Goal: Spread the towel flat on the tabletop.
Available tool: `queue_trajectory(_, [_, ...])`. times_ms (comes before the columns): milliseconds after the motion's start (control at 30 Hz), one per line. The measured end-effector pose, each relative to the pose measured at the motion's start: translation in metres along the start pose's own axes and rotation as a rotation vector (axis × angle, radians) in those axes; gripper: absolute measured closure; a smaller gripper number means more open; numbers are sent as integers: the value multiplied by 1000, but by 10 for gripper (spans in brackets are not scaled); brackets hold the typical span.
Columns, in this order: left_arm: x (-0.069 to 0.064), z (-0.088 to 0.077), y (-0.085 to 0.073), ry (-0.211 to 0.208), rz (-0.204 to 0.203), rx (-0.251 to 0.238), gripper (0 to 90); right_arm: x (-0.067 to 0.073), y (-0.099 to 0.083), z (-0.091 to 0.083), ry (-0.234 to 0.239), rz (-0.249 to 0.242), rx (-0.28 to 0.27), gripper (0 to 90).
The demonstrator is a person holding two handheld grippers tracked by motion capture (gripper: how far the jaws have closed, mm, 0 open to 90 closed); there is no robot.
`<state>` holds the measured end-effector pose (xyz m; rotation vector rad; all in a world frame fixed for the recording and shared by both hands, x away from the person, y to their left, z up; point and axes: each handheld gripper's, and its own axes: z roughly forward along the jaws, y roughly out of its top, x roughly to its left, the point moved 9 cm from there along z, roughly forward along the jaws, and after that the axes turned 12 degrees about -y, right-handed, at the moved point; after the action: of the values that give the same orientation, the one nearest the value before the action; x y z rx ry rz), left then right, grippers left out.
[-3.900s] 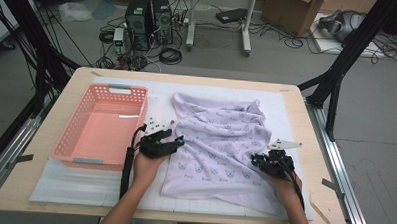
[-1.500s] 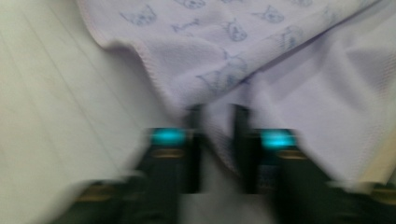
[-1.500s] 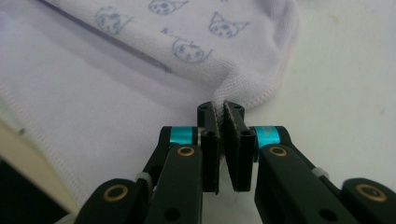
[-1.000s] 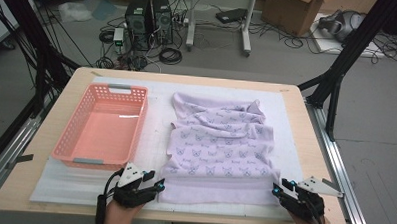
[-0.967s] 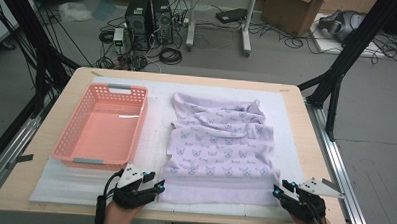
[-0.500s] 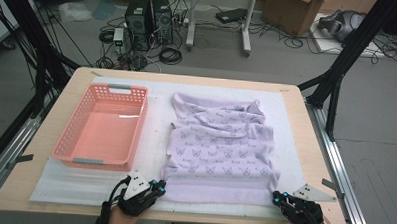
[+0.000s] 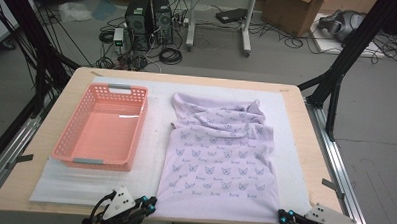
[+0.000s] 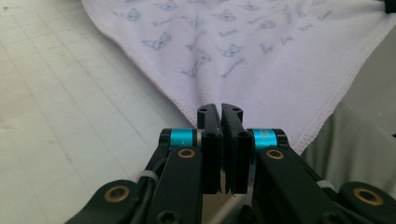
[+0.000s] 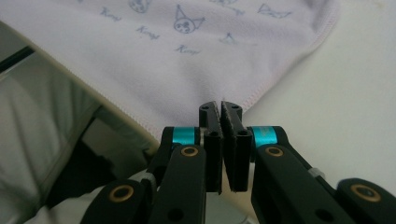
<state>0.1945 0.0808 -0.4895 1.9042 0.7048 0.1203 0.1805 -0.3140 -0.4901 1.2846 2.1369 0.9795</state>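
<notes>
A lilac cloth (image 7: 219, 163) printed with small cat faces lies on the white mat, flat in its near half and rumpled at the far end. At the table's near edge, my left gripper (image 7: 151, 203) is shut on the cloth's near left corner. My right gripper (image 7: 283, 217) is shut on its near right corner. In the left gripper view the cloth (image 8: 243, 56) narrows to a corner that runs in between the closed jaws of the left gripper (image 8: 220, 108). In the right gripper view the right gripper (image 9: 220, 106) pinches the hemmed corner of the cloth (image 9: 154, 51).
A pink plastic basket (image 7: 88, 161) stands to the left of the cloth, with nothing in it. A white foam mat (image 7: 153, 140) covers most of the wooden table (image 7: 40, 151). Black frame poles and cables stand beyond the far edge.
Both grippers have drawn back toward the near edge of the table with the cloth's near corners. The near hem has followed them, and the cloth's near half lies longer and flatter.
</notes>
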Motion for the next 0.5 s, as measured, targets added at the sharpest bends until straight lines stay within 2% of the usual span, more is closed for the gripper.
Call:
queue_trajectory(67, [-8,-2,-7,-19,2,17,861,6,-7,-10,23,1,9,873])
queue_trajectory(100, [-12,-2,-11,-35,-11,23,858,9,-12,-15,32,-4,16,873])
queue_trajectory(167, [-13,-1,-13,-47,-17,18,817,12,-21,-19,37,-6,31,860])
queue_trajectory(200, [-10,1,-11,-33,-23,7,718,11,-23,-20,30,4,35,828])
queue_trajectory(233, [-6,3,-8,-19,-27,-3,606,9,-22,-19,17,14,28,745])
queue_trajectory(267, [-1,5,-3,-11,-32,-19,562,5,-19,-16,-3,38,20,689])
queue_trajectory(300, [3,7,1,-1,-35,-30,520,1,-15,-14,-17,52,9,671])
queue_trajectory(367, [17,12,16,29,-53,-66,476,-6,-5,-7,-48,69,-16,635])
queue_trajectory(400, [22,14,19,44,-52,-64,471,-11,0,-1,-76,79,-21,625])
queue_trajectory(500, [43,28,26,72,-106,-49,439,-22,9,18,-119,105,-22,605])
